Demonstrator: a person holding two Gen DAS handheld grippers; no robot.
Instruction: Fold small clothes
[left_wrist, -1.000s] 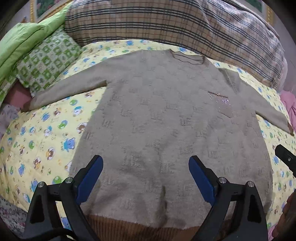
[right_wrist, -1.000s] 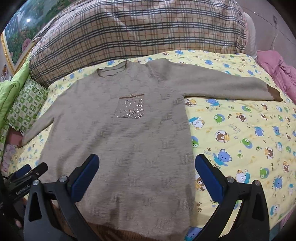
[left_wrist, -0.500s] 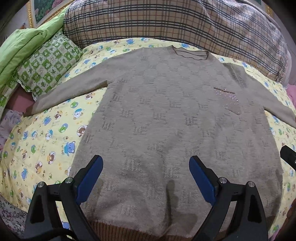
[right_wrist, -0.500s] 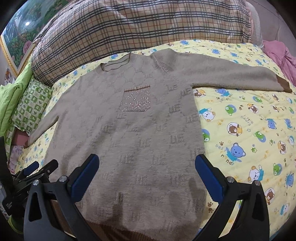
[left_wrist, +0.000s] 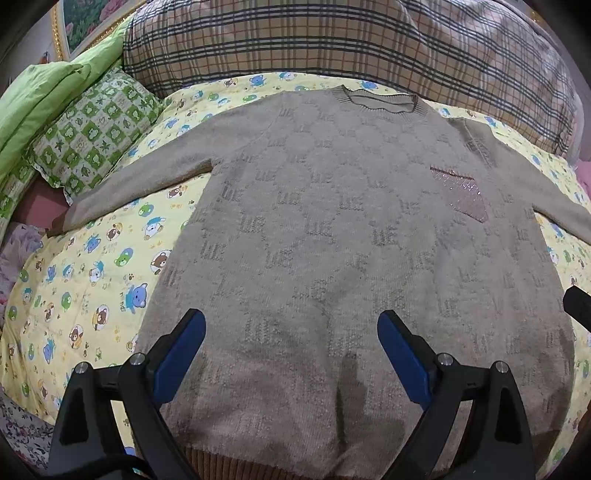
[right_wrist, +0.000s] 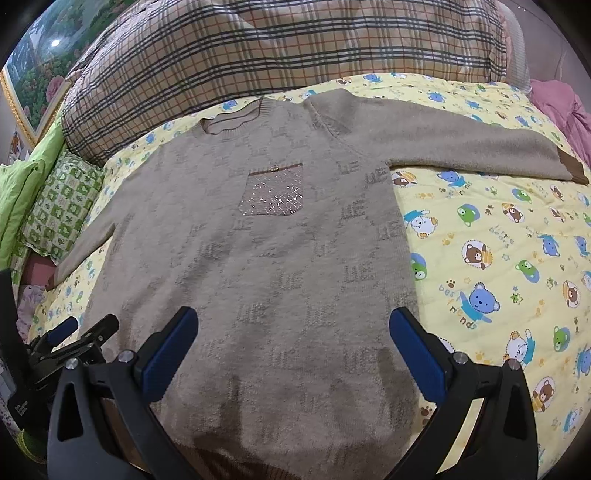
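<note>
Both grippers are spread wide with nothing between the blue pads. The left gripper (left_wrist: 291, 350) hangs over the lower part of the sweater (left_wrist: 351, 258), pointing up along it toward the collar, with its left finger (left_wrist: 177, 354) over the sweater's left edge and its right finger (left_wrist: 402, 354) over the middle of the body. I can't tell whether the pads actually touch the knit. The right gripper (right_wrist: 293, 350) sits in about the same pose over the lower right part of the sweater, and its right finger (right_wrist: 415, 350) is at the sweater's side edge where the sheet starts. In the right wrist view the left gripper shows up as a black clamp (right_wrist: 74, 339) just off the sweater's lower left corner.

The sweater itself is a beige knit lying flat and face up, both sleeves stretched out to the sides and the ribbed brown hem nearest the cameras. There's a sparkly chest pocket (right_wrist: 273, 194) below the collar, and the right sleeve ends in a brown cuff (right_wrist: 570, 166).

It's spread on a yellow bedsheet (right_wrist: 498, 258) printed with cartoon bears. Past the collar there's a big plaid blanket (right_wrist: 277, 48). Off the sweater's left sleeve sits a green checked pillow (left_wrist: 88, 136) with a plain green quilt (left_wrist: 48, 88) behind it. Beyond the right cuff is some pink fabric (right_wrist: 557, 107), and a framed flower picture (right_wrist: 33, 70) hangs behind the plaid blanket.
</note>
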